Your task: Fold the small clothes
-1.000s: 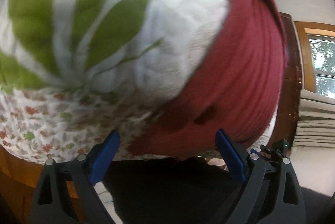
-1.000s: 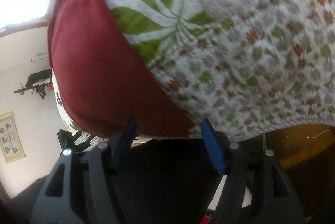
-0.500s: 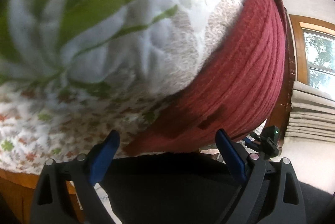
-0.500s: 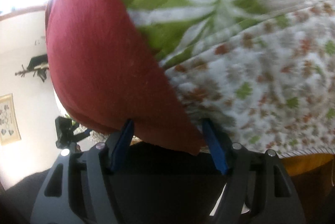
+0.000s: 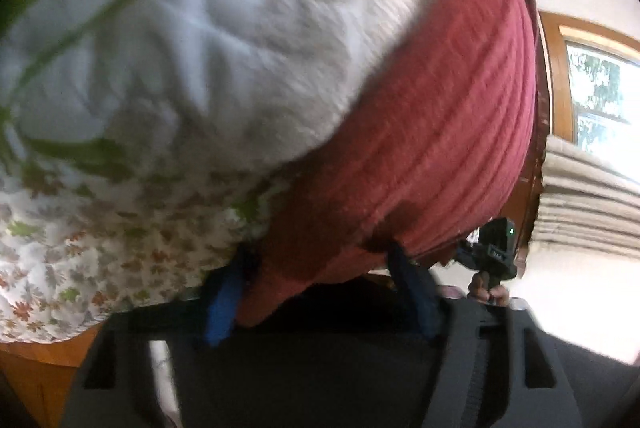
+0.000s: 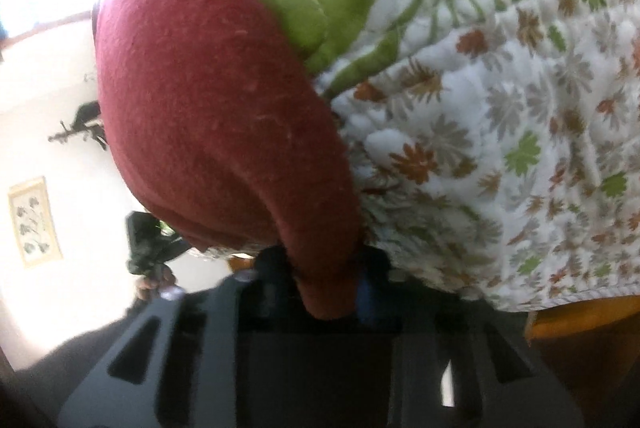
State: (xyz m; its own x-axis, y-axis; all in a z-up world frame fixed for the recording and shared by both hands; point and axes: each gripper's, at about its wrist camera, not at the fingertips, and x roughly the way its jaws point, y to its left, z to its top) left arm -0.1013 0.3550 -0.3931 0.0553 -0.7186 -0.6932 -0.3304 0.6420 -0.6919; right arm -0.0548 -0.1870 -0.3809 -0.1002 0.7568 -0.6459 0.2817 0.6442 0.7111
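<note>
1. The left gripper (image 5: 324, 292) is seen with its blue fingers (image 5: 222, 302) partly open; a corner of the red garment (image 5: 432, 132) lies between them, not yet clamped, as far as the blur allows.
2. The right gripper (image 6: 326, 282) is seen nearly closed, its fingers pinching the other near corner of the red garment (image 6: 208, 100).
3. The garment is spread flat ahead of both fingers on the leaf-print quilt (image 6: 500, 148); no fold is judged made yet, only the near edge taken up.
4. Beyond the fingertips open quilt (image 5: 192, 68) is left for carrying the edge forward; the quilt's hem and a wooden edge (image 6: 580, 316) lie just beside the right fingers.
</note>
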